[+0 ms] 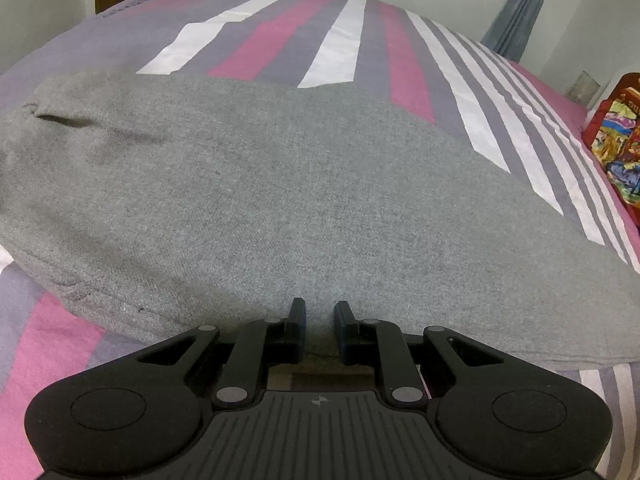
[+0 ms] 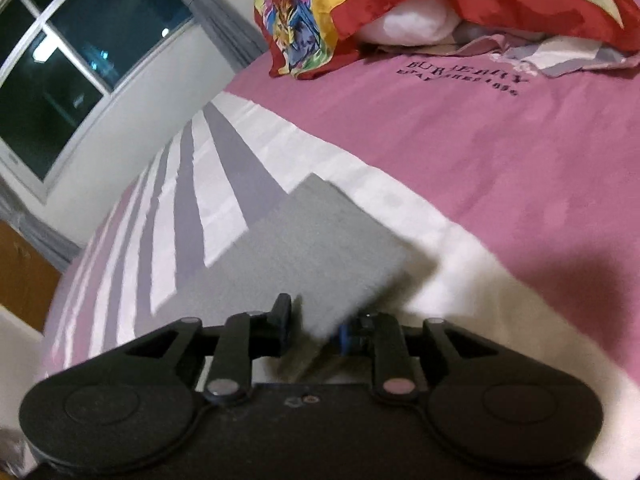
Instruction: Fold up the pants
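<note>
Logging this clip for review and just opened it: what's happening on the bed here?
A person with a handheld tool in each hand is folding grey knit pants laid across a pink, grey and white striped bedcover. The left tool sits at the near edge of the fabric, fingers slightly apart with cloth between them. The right tool has a corner of the pants between its fingers, seemingly lifted. A colourful red-edged pillow lies beyond.
</note>
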A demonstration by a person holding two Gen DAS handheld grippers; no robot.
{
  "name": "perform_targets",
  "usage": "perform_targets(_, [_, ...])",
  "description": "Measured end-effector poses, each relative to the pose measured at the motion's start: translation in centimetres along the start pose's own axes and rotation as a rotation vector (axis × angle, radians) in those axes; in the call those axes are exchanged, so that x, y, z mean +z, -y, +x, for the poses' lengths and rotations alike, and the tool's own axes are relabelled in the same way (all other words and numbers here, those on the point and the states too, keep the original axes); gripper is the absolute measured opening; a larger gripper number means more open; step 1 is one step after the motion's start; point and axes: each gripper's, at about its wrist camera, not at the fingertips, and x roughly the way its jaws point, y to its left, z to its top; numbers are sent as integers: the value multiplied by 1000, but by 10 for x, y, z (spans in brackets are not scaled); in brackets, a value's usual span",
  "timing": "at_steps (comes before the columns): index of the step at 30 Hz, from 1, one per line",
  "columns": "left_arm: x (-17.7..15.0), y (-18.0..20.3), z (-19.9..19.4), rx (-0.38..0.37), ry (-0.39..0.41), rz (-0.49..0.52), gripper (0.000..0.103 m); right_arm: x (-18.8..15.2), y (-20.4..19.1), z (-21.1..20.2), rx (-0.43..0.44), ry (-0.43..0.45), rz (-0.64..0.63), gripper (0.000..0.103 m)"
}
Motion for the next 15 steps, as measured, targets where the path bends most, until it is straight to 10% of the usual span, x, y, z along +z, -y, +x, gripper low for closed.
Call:
perform_targets(6, [1, -1, 0, -1, 0, 4, 16, 15, -8, 1, 23, 12, -48, 12])
perform_targets(10, [0, 0, 0, 4, 2, 3, 16, 20, -17, 20, 54, -64, -65, 31])
perform_targets(15, [-1, 4, 1, 16, 4, 12, 16, 30, -34, 19, 84, 9, -79, 5])
